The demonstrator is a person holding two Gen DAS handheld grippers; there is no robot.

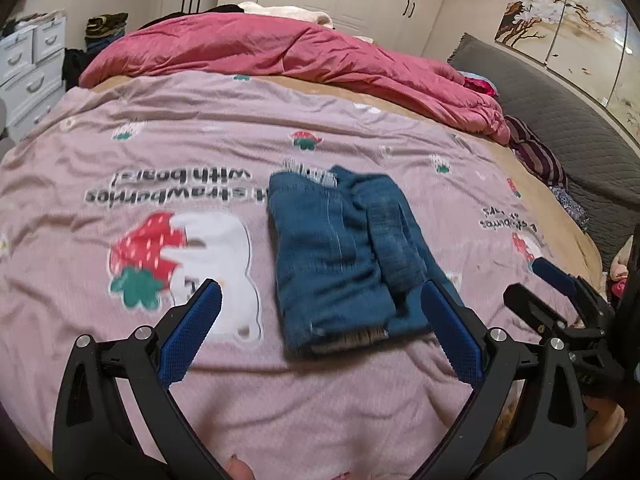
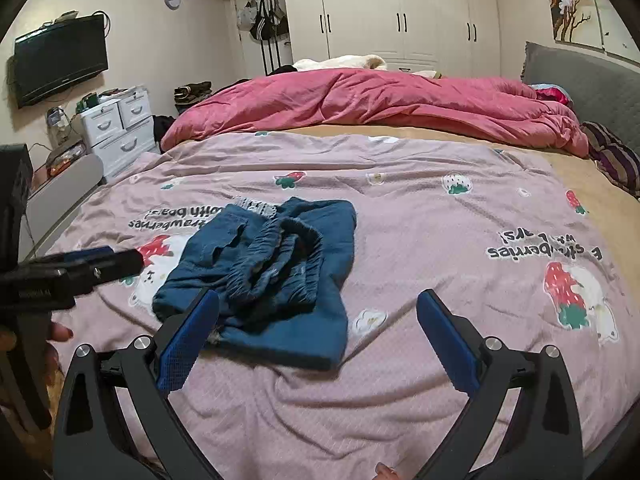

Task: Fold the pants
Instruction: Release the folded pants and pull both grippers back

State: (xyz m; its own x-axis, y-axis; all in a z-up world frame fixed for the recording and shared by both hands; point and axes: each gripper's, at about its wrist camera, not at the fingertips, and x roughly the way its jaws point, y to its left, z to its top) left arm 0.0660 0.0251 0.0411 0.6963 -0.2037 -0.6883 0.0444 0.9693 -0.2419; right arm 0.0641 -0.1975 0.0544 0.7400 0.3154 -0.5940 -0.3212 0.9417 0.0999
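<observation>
The blue denim pants (image 1: 344, 256) lie folded into a compact bundle on the pink strawberry-print bedspread (image 1: 160, 152). They also show in the right wrist view (image 2: 272, 276), with the elastic waistband bunched on top. My left gripper (image 1: 320, 292) is open and empty, held just short of the bundle's near edge. My right gripper (image 2: 318, 300) is open and empty, with its left finger over the bundle's near left corner. The right gripper also shows at the right edge of the left wrist view (image 1: 560, 284), and the left gripper at the left edge of the right wrist view (image 2: 100, 260).
A crumpled red quilt (image 2: 380, 100) lies across the far side of the bed. A grey headboard (image 2: 580, 76) and striped cloth (image 2: 612, 156) are at the right. White drawers (image 2: 120, 128) and a wall TV (image 2: 60, 60) stand at the left, wardrobes (image 2: 400, 12) behind.
</observation>
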